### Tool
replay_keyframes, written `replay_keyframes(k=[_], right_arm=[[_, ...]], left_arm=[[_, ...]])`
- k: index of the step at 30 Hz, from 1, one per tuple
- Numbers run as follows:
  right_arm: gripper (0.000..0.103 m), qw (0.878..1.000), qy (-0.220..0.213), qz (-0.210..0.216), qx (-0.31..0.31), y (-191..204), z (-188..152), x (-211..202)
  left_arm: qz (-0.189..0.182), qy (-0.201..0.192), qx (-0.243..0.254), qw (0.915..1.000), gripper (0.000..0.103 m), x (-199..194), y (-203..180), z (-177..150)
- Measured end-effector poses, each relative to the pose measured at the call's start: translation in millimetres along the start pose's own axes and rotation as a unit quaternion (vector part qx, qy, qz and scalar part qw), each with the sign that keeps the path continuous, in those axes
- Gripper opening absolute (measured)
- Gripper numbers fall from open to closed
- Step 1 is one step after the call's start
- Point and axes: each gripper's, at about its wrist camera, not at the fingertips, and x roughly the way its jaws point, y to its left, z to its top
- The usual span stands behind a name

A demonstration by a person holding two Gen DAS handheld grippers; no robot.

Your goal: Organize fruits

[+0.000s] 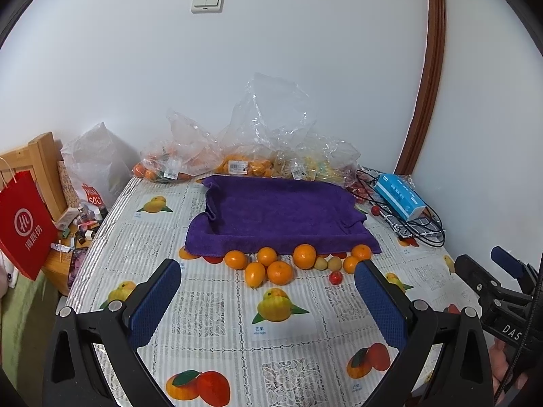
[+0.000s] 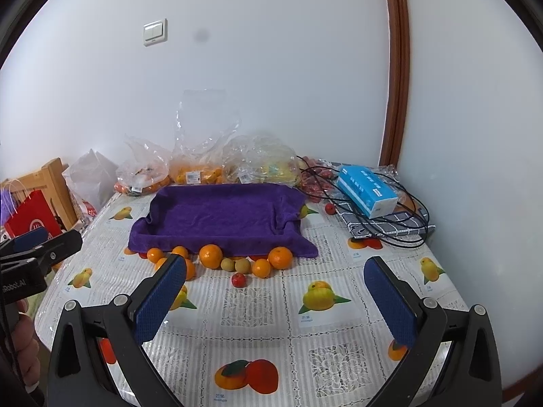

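Note:
A purple towel-lined tray (image 1: 278, 217) (image 2: 220, 218) sits mid-table with nothing in it. Along its front edge lie several loose oranges (image 1: 304, 255) (image 2: 211, 255), two small pale yellow-green fruits (image 1: 334, 264) (image 2: 242, 266) and a small red fruit (image 1: 336, 277) (image 2: 239, 279). My left gripper (image 1: 268, 291) hovers open above the table, short of the fruit row. My right gripper (image 2: 275, 283) also stands open, nothing between its blue pads, level with the red fruit. Each gripper shows at the edge of the other's view.
Clear plastic bags of oranges (image 1: 237, 164) (image 2: 197, 173) and other fruit line the wall behind the tray. A blue tissue box (image 1: 399, 196) (image 2: 368, 191), black cables and a checked cloth (image 2: 390, 225) lie at the right. A red paper bag (image 1: 23, 224) hangs at the left.

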Motion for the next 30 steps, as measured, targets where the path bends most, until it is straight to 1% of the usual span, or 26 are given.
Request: replay_keyframes(k=[3,7,10,16,22,26,30], right_arm=[[0.103,1.000,-0.001,0.001,0.004,-0.7,0.0,2.3],[0.103,1.000,0.003,-0.002,0.001,-0.1,-0.7,6.8],[0.103,1.000,0.007,-0.004,0.001,0.1,-1.3,14.3],[0.103,1.000,0.020,-0.002,-0.005,1.8,-2.7,35.4],[0.103,0.999,0.042,0.002,-0.005,2.7,-5.4,63.3],[0.103,0.999,0.049,-0.006,0.001,0.7,-8.8,79.0],[0.103,0.998,0.067,-0.016,-0.005,1.6,-14.5,96.4]], left_arm=[[0.008,-0.002,0.005,0.9999,0.103,0.9,-0.7,-0.9],[0.003,0.004,0.002,1.0000,0.103,7.4,1.2,-3.1],[0.009,0.010,0.005,0.9999,0.103,14.1,2.6,-3.9],[0.007,0.020,0.002,0.9998,0.103,30.2,6.0,-3.3],[0.025,0.036,0.015,0.9989,0.103,51.6,5.2,-4.9],[0.030,0.049,0.023,0.9981,0.103,67.8,7.6,-8.7],[0.031,0.056,0.024,0.9977,0.103,81.6,14.4,-11.6]])
